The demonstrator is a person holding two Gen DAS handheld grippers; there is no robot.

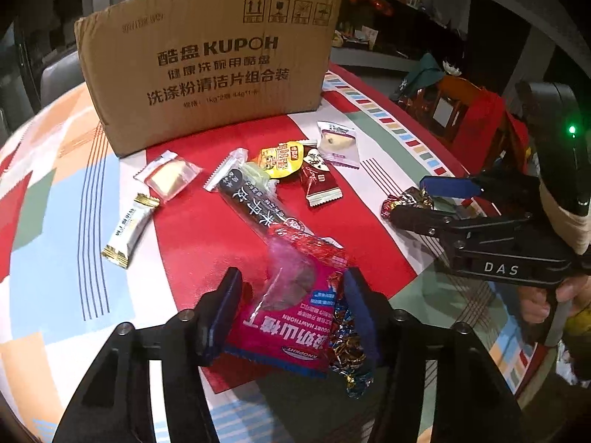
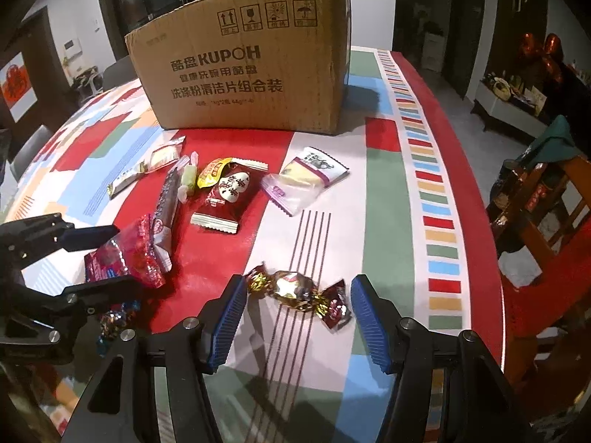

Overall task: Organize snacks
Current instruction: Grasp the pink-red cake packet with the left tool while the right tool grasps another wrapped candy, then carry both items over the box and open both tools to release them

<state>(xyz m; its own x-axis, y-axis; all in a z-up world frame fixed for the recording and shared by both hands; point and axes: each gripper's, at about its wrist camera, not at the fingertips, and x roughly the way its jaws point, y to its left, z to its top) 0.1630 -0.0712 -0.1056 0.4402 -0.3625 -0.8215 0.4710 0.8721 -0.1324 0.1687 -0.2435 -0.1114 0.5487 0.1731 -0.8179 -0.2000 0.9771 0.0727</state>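
Observation:
Several wrapped snacks lie on the colourful tablecloth in front of a cardboard box (image 1: 210, 70), also in the right wrist view (image 2: 251, 74). My left gripper (image 1: 291, 306) is open around a pink hawthorn packet (image 1: 291, 317), with a blue foil candy (image 1: 349, 350) by its right finger. It shows in the right wrist view (image 2: 99, 258) with the pink packet (image 2: 125, 258) between the fingers. My right gripper (image 2: 297, 317) is open around a gold-and-red foil candy (image 2: 299, 291). In the left wrist view that gripper (image 1: 417, 199) straddles the candy (image 1: 402, 201).
Nearby lie a long black bar (image 1: 255, 199), a yellow jelly cup (image 1: 280, 158), a dark red packet (image 2: 225, 195), a white-purple packet (image 2: 306, 181), a clear cake packet (image 1: 168, 177) and a white-gold stick (image 1: 129, 230). A wooden chair (image 2: 543, 199) stands at the right table edge.

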